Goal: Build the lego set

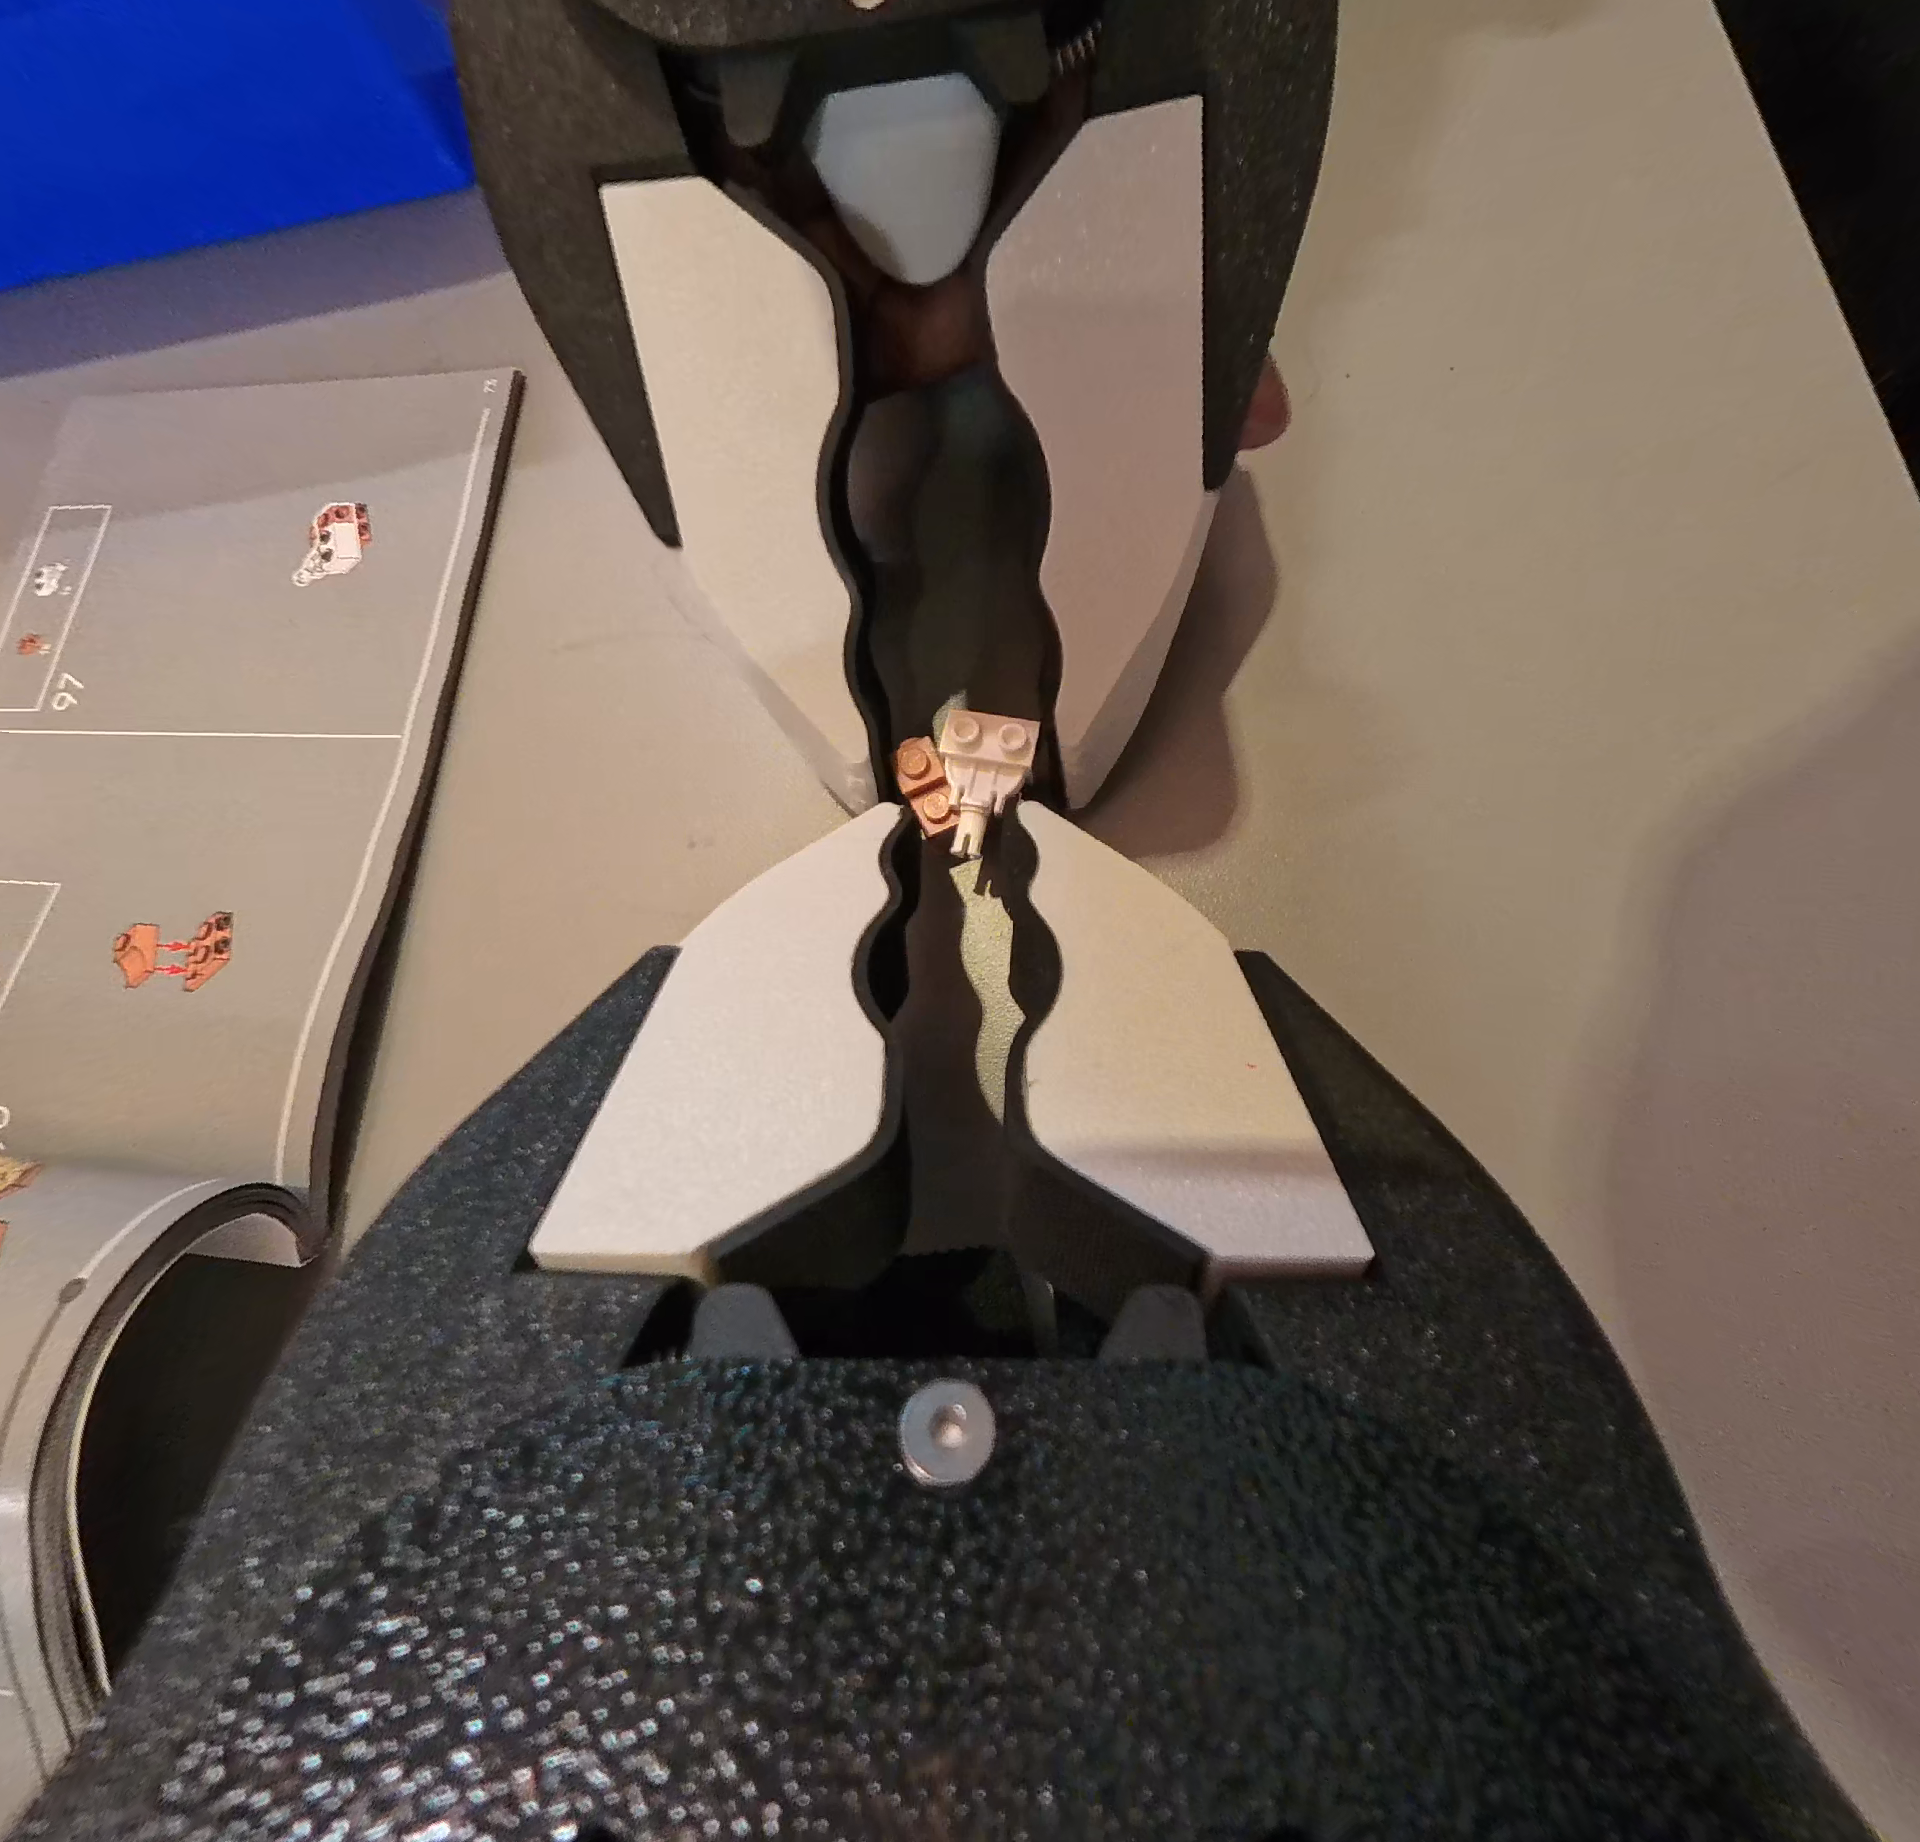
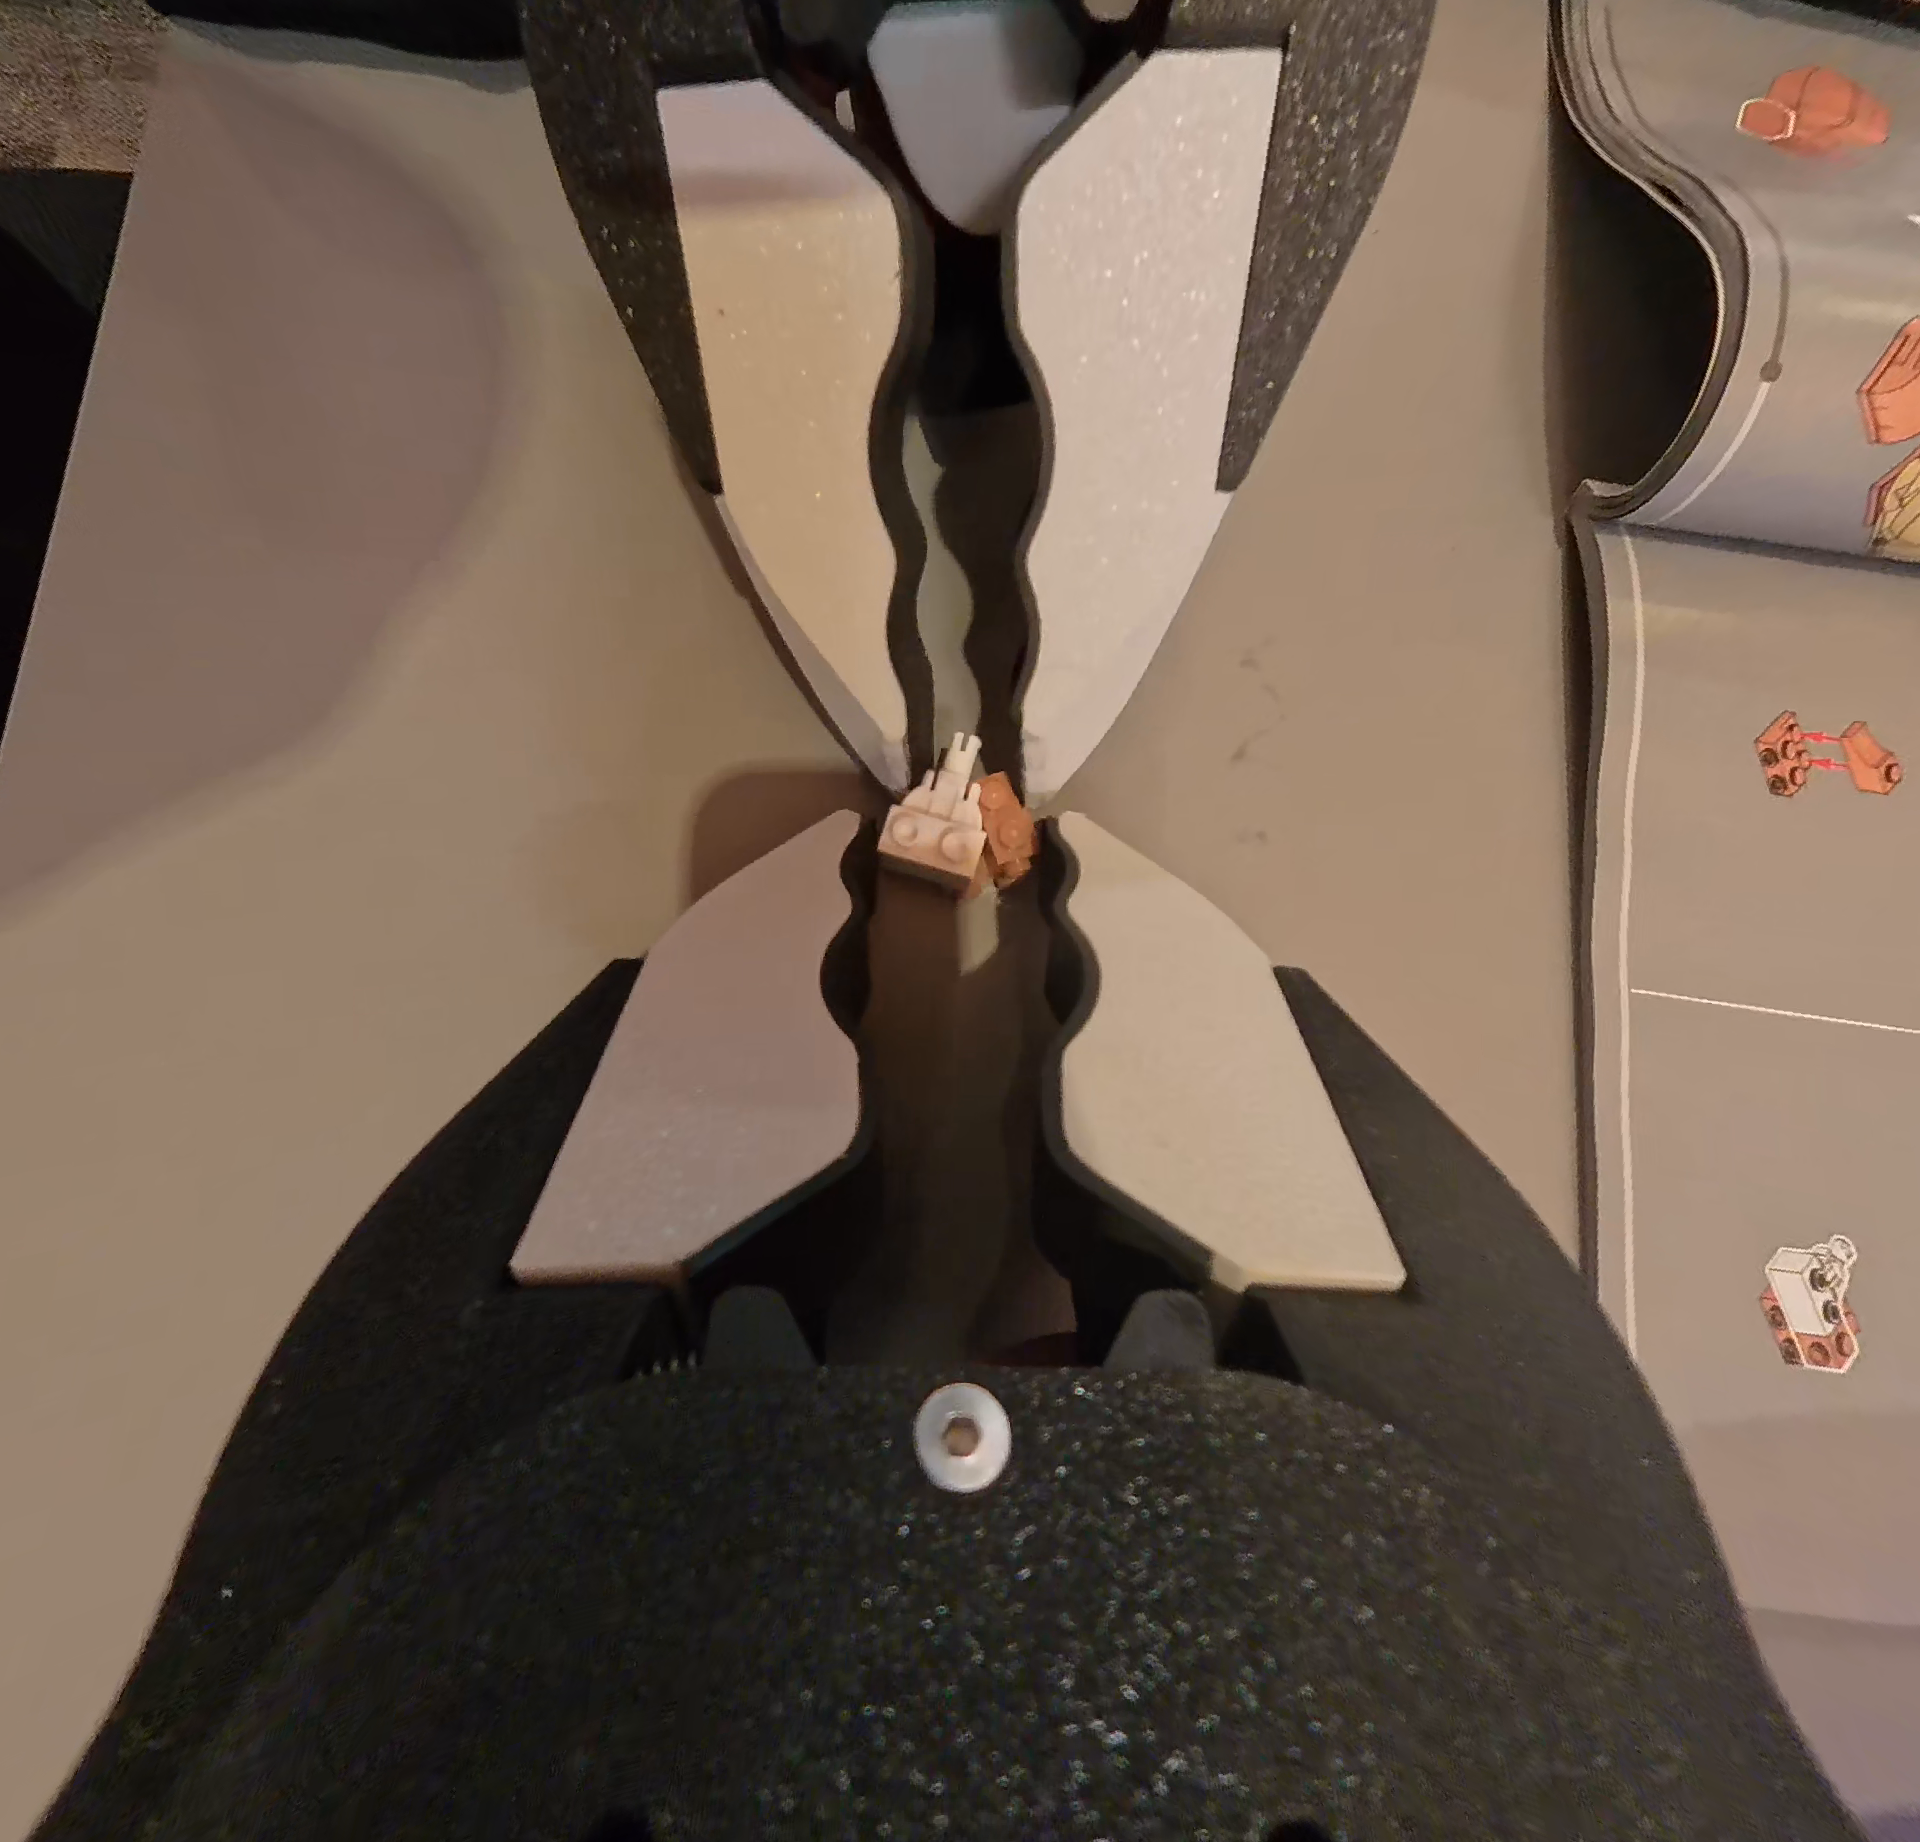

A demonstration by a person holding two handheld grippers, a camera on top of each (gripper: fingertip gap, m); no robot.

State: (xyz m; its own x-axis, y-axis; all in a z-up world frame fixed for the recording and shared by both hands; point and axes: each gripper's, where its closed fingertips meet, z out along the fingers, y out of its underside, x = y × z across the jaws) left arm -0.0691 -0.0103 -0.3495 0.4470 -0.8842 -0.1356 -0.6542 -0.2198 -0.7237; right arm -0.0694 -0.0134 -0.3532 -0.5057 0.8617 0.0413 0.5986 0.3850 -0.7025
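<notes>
1. white toy brick (image 1: 987, 753) with two studs and a forward pin sits between the two opposed hand-held grippers, above the grey worktop (image 1: 1507, 649).
2. brown toy plate (image 1: 928, 793), two studs, lies against the white brick's side; the two pieces touch each other.
3. left hand-held gripper (image 1: 961, 826): jaws narrowed to a small gap. the brown plate and the pin of the white brick sit at its fingertips. whether both pads press on the brown plate cannot be told.
4. right hand-held gripper (image 2: 951, 836): jaws set apart by about the width of the white brick (image 2: 932, 834). the brick's studded body fills the gap between the tips, and the pads appear to bear on its sides.
5. in the right wrist view the brown plate (image 2: 1008, 826) sits to the right of the white brick, just beside the right fingertip (image 2: 1081, 857).
6. both grippers point tip to tip, nearly touching, with the two pieces at the meeting point.
7. an open instruction booklet (image 1: 260, 753) lies on the worktop to the left in the left wrist view, with pages curled at its near end; it is well apart from the tips.
8. a blue object (image 1: 208, 78) stands at the far left edge of the worktop.
</notes>
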